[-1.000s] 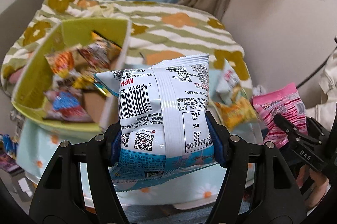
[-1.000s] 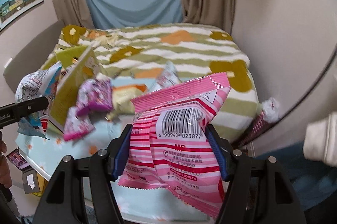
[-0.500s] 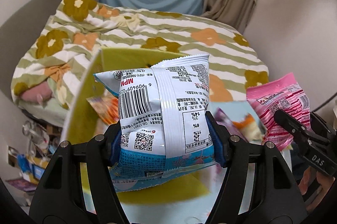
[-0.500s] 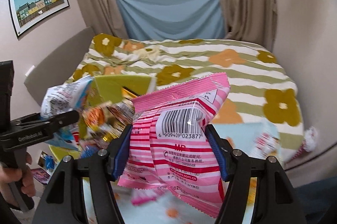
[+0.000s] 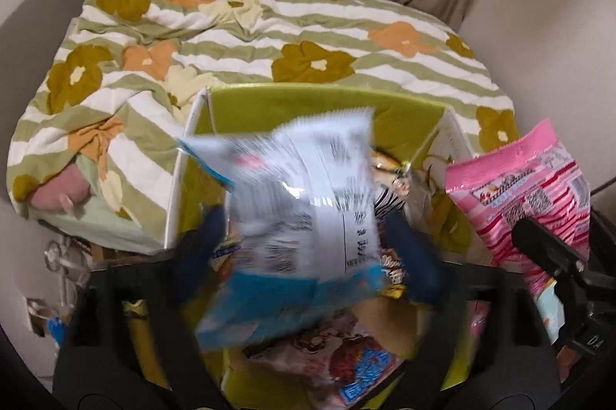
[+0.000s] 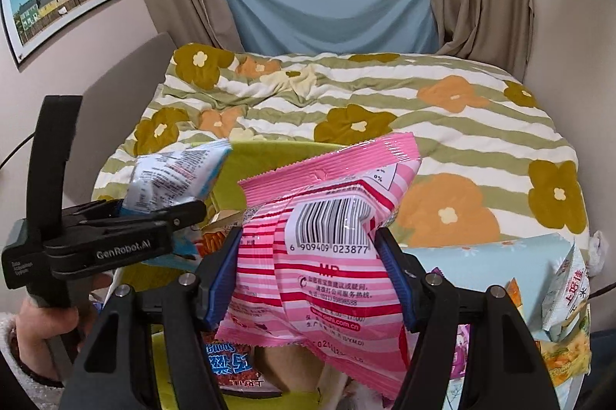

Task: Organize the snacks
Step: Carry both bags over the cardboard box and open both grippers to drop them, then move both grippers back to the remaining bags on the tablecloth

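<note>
A white-and-blue snack bag (image 5: pixel 304 194) hangs blurred between the fingers of my left gripper (image 5: pixel 308 248). Its jaws are opening, and the blue pads stand off the bag's sides. Directly below is a lime-green box (image 5: pixel 308 106) holding several snack packs. In the right wrist view the same bag (image 6: pixel 173 179) sits at the tip of the left gripper (image 6: pixel 184 213), above the box (image 6: pixel 265 156). My right gripper (image 6: pixel 308 256) is shut on a pink striped snack bag (image 6: pixel 327 256), held beside the box. That pink bag (image 5: pixel 519 186) shows at the right of the left wrist view.
Behind the box lies a bed with a green-striped floral quilt (image 5: pixel 308 36). A light blue cloth (image 6: pixel 481 256) at the right carries more loose snack bags (image 6: pixel 566 287). A hand (image 6: pixel 38 317) holds the left gripper's handle. Walls and curtains stand close behind the bed.
Both grippers have swung across until they are over and beside the green box. The left jaws have spread and the white-and-blue bag has come loose, now blurred. The pink bag stays gripped.
</note>
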### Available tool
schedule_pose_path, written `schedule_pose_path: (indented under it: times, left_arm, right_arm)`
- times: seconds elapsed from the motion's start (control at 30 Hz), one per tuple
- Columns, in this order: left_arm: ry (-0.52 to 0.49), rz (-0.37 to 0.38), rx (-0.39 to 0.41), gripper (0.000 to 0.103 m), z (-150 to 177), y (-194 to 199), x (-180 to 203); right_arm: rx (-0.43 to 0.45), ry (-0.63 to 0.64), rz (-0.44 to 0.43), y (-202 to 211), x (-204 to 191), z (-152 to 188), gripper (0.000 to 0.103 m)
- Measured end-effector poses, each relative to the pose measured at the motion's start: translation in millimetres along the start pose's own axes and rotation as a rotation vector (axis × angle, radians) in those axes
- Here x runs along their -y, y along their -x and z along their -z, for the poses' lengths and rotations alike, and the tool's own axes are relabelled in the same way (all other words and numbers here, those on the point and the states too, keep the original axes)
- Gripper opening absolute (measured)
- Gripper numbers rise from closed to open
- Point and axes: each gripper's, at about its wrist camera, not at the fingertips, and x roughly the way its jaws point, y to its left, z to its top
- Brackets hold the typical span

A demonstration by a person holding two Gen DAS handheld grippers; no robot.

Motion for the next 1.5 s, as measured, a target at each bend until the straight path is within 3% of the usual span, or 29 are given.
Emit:
schedule_pose_path:
  times: [0.2, 0.8, 0.87, 0.9, 0.93, 0.97, 1.23, 1.5]
  left_arm:
    - [0.057, 0.06, 0.009, 0.103, 21.0, 13.9, -13.3]
    - [0.107, 0.023, 0.021, 0.103, 60.3, 40.3, -33.8]
    - [0.104, 0.016, 0.018, 0.103, 63.6, 40.9, -32.1]
    - [0.101, 0.012, 0.016, 0.103, 64.3, 40.5, -32.1]
    - [0.096, 0.006, 0.013, 0.103, 65.2, 40.0, -30.8]
    - [0.093, 0.0, 0.009, 0.103, 67.3, 39.3, -29.4]
    - [0.097, 0.0, -0.011, 0.103, 78.6, 38.7, -20.7]
    - [0.076, 0.016, 0.036, 0.103, 75.8, 65.8, -9.1]
  right_arm:
    - [-0.025, -0.001, 0.016, -5.3, -3.1, -0.5, 0.063]
    - [-0.029, 0.018, 0.059, -40.5, -25.9, -25.9, 0.064]
    - [-0.015, 0.023, 0.06, -43.4, -27.0, -27.5, 0.067]
    - [-0.006, 0.027, 0.054, -44.8, -27.1, -27.9, 0.077]
    - [0.001, 0.028, 0.054, -45.1, -27.3, -27.9, 0.095]
    - [0.008, 0.03, 0.053, -44.9, -27.0, -27.3, 0.102]
    - [0.029, 0.078, 0.039, -37.3, -26.1, -11.6, 0.103]
    - [0.052, 0.057, 0.007, -3.2, -23.5, -11.3, 0.103]
